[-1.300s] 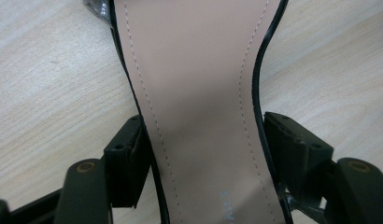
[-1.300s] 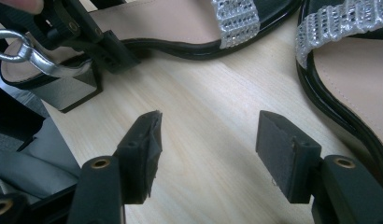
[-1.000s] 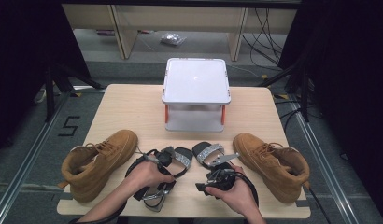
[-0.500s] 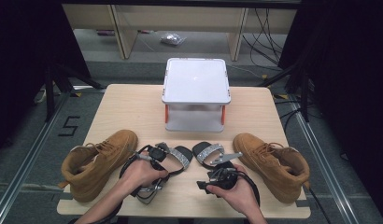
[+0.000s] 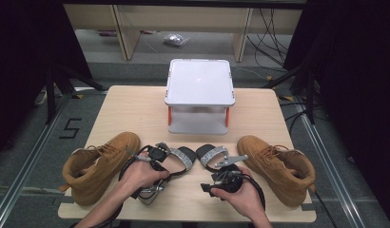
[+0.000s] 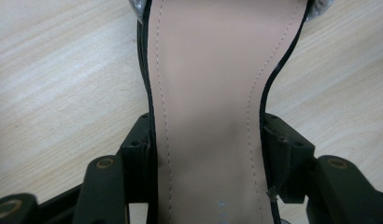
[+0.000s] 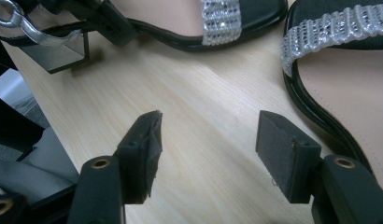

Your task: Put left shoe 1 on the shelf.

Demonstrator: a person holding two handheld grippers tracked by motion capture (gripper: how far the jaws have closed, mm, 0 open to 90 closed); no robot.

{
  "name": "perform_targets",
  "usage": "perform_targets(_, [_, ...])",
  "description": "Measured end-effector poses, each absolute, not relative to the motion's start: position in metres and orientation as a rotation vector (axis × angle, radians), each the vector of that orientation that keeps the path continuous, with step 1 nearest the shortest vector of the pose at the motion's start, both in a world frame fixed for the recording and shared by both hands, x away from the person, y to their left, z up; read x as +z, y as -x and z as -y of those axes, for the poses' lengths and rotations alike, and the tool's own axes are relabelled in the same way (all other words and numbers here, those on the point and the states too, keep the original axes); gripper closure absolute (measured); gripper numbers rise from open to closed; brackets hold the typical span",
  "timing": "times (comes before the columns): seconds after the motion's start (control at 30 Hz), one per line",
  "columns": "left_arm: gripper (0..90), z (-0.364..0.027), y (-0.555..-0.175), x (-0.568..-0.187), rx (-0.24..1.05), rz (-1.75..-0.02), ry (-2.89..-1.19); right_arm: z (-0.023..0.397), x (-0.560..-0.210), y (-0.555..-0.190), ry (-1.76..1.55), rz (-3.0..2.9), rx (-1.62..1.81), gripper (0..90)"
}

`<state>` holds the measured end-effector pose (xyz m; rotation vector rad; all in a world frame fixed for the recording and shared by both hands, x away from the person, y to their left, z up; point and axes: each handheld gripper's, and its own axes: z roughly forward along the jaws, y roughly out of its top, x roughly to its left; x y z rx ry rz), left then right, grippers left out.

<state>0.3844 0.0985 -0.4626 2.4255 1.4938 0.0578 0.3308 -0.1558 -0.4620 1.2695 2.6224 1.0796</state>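
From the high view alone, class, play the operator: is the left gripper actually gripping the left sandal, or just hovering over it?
Observer: The left gripper has just been closing. Its fingers now meet both edges of the left sandal at its narrow waist.
Operator: And the right gripper?
Observer: The right gripper is open, with bare table between its fingers.
Operator: Where is its sandal?
Observer: The right sandal lies just outside one finger, not between them.
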Motion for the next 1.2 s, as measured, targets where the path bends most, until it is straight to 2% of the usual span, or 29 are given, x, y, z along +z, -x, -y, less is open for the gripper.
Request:
perform_targets(0.6, [43.1, -0.105, -0.409, -0.441, 0.106, -1.521, -2.270, 0.157, -0.459, -0.330, -1.240, -2.606, 1.112, 41.6])
perform_targets(0.9, [43.1, -0.096, -0.447, -0.430, 0.170, -1.546, -2.182, 0.159, -0.457, -0.329, -1.262, -2.592, 1.118, 41.6])
perform_targets(1.2, [43.1, -0.089, -0.473, -0.432, 0.175, -1.577, -2.126, 0.160, -0.458, -0.330, -1.271, -2.588, 1.122, 41.6])
